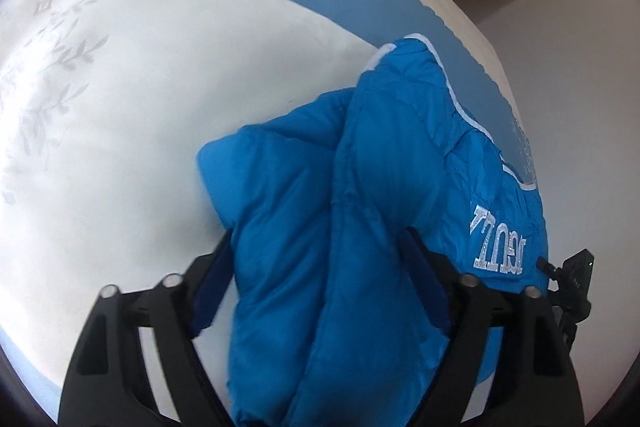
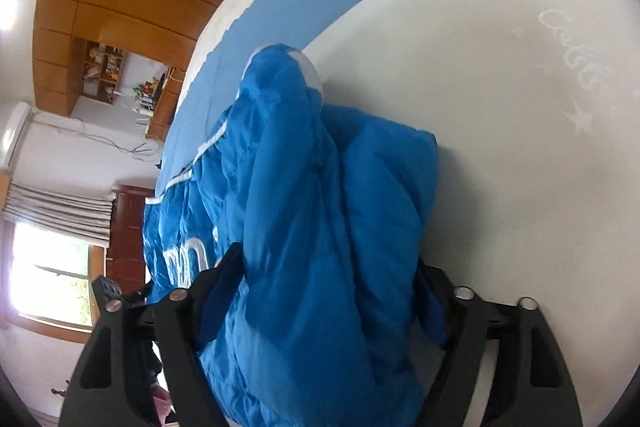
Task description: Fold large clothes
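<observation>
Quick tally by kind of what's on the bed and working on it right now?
Blue padded jacket: 1
Bed cover, white and blue: 1
Hand-held grippers: 2, left hand-held gripper and right hand-held gripper, each with jacket fabric between its fingers
Total: 4

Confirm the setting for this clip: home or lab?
Home, most likely a bedroom. The blue padded jacket lies on a bed with a white and blue cover; wooden wardrobe panels and a window with a pleated blind stand beyond it.
</observation>
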The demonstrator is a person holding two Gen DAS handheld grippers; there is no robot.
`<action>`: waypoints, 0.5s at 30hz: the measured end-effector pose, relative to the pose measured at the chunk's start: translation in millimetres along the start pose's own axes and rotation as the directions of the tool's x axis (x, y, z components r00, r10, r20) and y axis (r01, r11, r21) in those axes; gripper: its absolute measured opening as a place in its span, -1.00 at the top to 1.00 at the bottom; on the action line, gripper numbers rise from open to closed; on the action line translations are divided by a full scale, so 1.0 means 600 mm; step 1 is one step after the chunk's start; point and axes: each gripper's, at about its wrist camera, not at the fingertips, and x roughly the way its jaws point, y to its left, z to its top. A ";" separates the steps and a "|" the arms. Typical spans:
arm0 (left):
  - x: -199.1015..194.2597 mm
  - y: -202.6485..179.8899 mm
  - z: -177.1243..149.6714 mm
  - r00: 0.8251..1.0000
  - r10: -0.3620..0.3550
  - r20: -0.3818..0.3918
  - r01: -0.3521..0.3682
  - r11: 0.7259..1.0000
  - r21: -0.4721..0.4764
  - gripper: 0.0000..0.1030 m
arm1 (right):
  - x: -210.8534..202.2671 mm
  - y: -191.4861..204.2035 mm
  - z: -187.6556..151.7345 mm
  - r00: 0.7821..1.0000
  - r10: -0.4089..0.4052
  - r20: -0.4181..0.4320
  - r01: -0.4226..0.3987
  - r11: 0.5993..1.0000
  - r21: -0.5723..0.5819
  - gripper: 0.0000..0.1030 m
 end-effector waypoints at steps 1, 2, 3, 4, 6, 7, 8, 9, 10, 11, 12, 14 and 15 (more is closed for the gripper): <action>0.001 -0.006 0.001 1.000 0.002 0.002 -0.002 1.000 0.006 -0.09 | 0.001 0.000 0.000 1.000 0.001 -0.006 -0.001 1.000 0.001 -0.06; 0.000 -0.011 0.000 1.000 0.004 0.009 -0.004 1.000 0.009 0.00 | 0.002 0.001 0.000 1.000 0.015 -0.013 -0.015 1.000 0.002 0.18; -0.004 -0.020 -0.002 1.000 0.016 0.022 -0.016 1.000 0.011 0.19 | -0.001 0.004 -0.002 1.000 0.023 -0.012 -0.023 1.000 0.000 0.26; -0.007 -0.021 -0.004 0.999 0.034 0.031 -0.035 0.999 0.012 0.34 | -0.007 0.007 -0.004 1.000 0.028 -0.009 -0.028 1.000 -0.006 0.42; -0.016 -0.027 -0.007 0.998 0.053 0.046 -0.053 0.999 0.005 0.49 | -0.023 0.014 -0.010 0.999 0.045 0.001 -0.045 0.999 -0.014 0.56; -0.024 -0.031 -0.010 0.997 0.052 0.056 -0.052 0.999 -0.005 0.56 | -0.030 0.017 -0.013 0.999 0.052 0.004 -0.052 0.999 -0.016 0.60; -0.032 -0.031 -0.009 0.997 0.049 0.062 -0.049 0.999 -0.009 0.59 | -0.040 0.024 -0.016 0.998 0.061 0.006 -0.061 0.998 -0.021 0.62; -0.043 -0.036 -0.012 0.996 0.045 0.074 -0.044 0.999 -0.006 0.64 | -0.046 0.030 -0.018 0.998 0.066 0.007 -0.066 0.998 -0.026 0.63; -0.053 -0.039 -0.012 0.996 0.045 0.082 -0.045 0.999 0.002 0.67 | -0.057 0.038 -0.022 0.997 0.072 0.008 -0.072 0.997 -0.039 0.65; -0.064 -0.047 -0.014 0.995 0.046 0.091 -0.048 0.999 0.016 0.68 | -0.066 0.047 -0.026 0.997 0.077 0.007 -0.077 0.996 -0.053 0.65; -0.079 -0.058 -0.018 0.994 0.046 0.101 -0.050 0.998 0.035 0.70 | -0.074 0.053 -0.029 0.997 0.080 0.006 -0.079 0.995 -0.062 0.65; -0.101 -0.067 -0.024 0.994 0.039 0.104 -0.044 0.997 0.056 0.71 | -0.096 0.072 -0.044 0.996 0.085 0.003 -0.085 0.992 -0.093 0.66; -0.117 -0.074 -0.031 0.994 0.035 0.104 -0.043 0.996 0.072 0.71 | -0.104 0.080 -0.050 0.997 0.082 0.002 -0.082 0.991 -0.106 0.66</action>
